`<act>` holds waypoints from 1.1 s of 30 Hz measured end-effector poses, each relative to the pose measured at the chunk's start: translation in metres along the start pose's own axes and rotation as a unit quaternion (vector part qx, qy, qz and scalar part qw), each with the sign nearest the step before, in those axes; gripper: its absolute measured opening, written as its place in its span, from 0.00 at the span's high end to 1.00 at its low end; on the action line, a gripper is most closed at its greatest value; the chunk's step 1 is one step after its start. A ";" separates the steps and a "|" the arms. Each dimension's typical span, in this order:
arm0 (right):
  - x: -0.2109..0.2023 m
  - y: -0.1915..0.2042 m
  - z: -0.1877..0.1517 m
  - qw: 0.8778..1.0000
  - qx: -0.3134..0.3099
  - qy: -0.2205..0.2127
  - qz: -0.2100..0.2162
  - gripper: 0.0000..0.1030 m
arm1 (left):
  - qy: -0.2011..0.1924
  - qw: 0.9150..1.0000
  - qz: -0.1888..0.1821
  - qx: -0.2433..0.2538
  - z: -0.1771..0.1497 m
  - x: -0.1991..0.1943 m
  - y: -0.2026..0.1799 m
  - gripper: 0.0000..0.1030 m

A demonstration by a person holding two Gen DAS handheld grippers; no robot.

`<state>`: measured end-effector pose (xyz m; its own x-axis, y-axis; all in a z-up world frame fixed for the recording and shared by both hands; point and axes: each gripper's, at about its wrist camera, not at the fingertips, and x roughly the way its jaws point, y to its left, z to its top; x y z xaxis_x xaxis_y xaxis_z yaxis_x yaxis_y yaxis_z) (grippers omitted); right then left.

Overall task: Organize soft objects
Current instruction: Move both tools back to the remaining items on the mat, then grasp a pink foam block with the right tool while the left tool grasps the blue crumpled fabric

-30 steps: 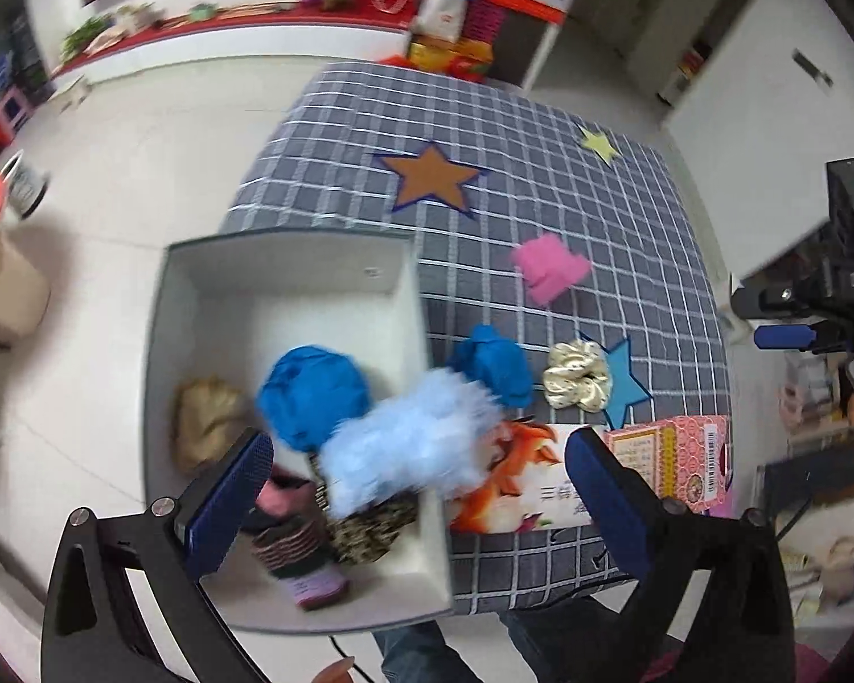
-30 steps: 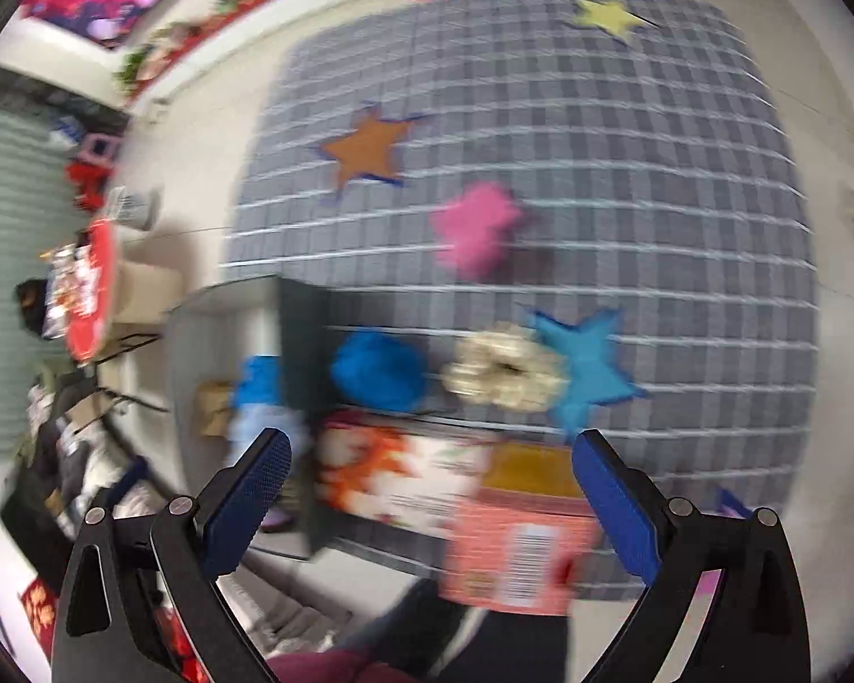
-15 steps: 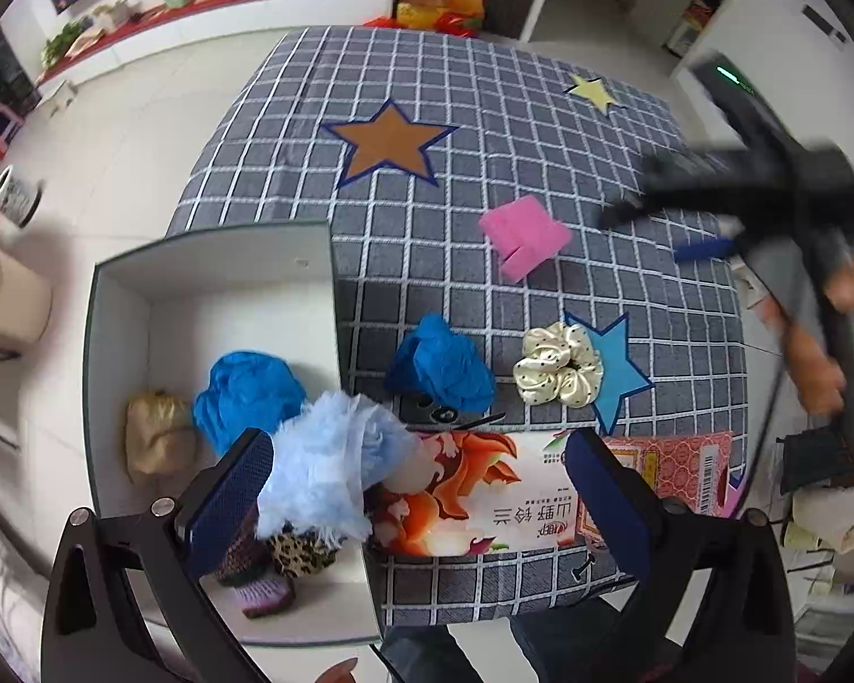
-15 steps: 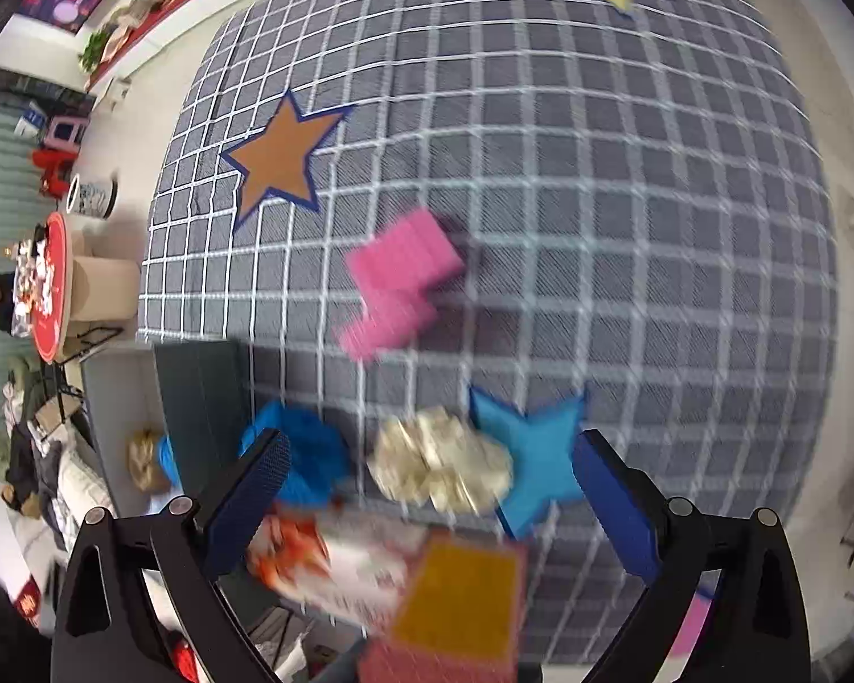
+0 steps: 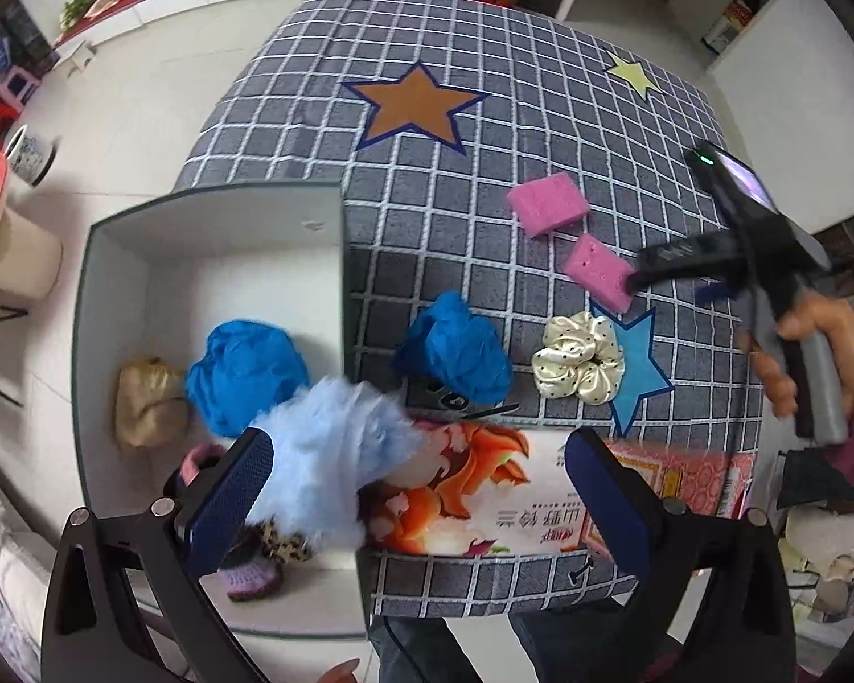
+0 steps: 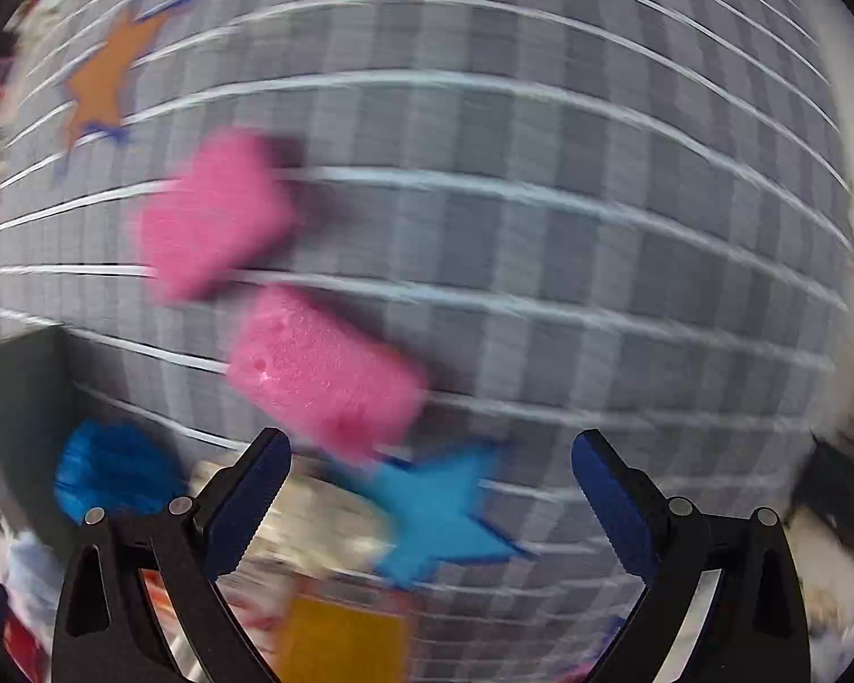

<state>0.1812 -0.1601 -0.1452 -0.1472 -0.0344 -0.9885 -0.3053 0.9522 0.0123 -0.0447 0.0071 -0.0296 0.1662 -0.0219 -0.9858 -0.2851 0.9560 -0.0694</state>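
Observation:
My left gripper (image 5: 421, 484) is open above the box's near right edge, with a light blue fluffy thing (image 5: 336, 455) lying between its fingers, not gripped. The white box (image 5: 210, 250) holds a blue cloth (image 5: 245, 370), a tan bag (image 5: 142, 404) and other soft things. On the grid cloth lie a blue cloth ball (image 5: 455, 347), a cream scrunchie (image 5: 578, 364) and two pink sponges (image 5: 546, 205) (image 5: 598, 273). My right gripper (image 6: 427, 489) is open, just short of the nearer pink sponge (image 6: 324, 375); it shows in the left wrist view (image 5: 655, 267) beside that sponge.
A flat printed pack (image 5: 484, 495) and a pink-patterned box (image 5: 689, 484) lie at the table's near edge. The checked cloth (image 5: 484, 131) has star patches. White floor and a red shelf are beyond the table. The right wrist view is blurred by motion.
My right gripper has moved forward and down toward the nearer pink sponge, and stays open. My left gripper drifted slightly right over the box edge; the light blue fluffy thing sits under it.

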 end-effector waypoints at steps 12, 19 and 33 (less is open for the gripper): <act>-0.010 0.069 -0.005 0.978 -0.181 -0.098 -0.020 0.03 | 0.050 0.998 0.017 0.022 0.021 0.029 -0.028 0.00; 0.013 0.071 -0.004 0.982 -0.169 -0.078 -0.036 0.44 | 0.077 0.996 0.033 0.025 0.033 0.057 -0.043 0.00; -0.041 -0.048 -0.051 0.987 -0.042 -0.110 0.110 0.43 | 0.150 0.979 0.092 0.107 0.061 0.144 -0.059 0.00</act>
<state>0.1540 -0.2198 -0.0976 -0.0142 0.2457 -0.9692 -0.3677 0.9001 0.2336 0.0532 -0.0345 -0.1580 -0.1635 0.1023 -0.9812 -0.0751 0.9904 0.1157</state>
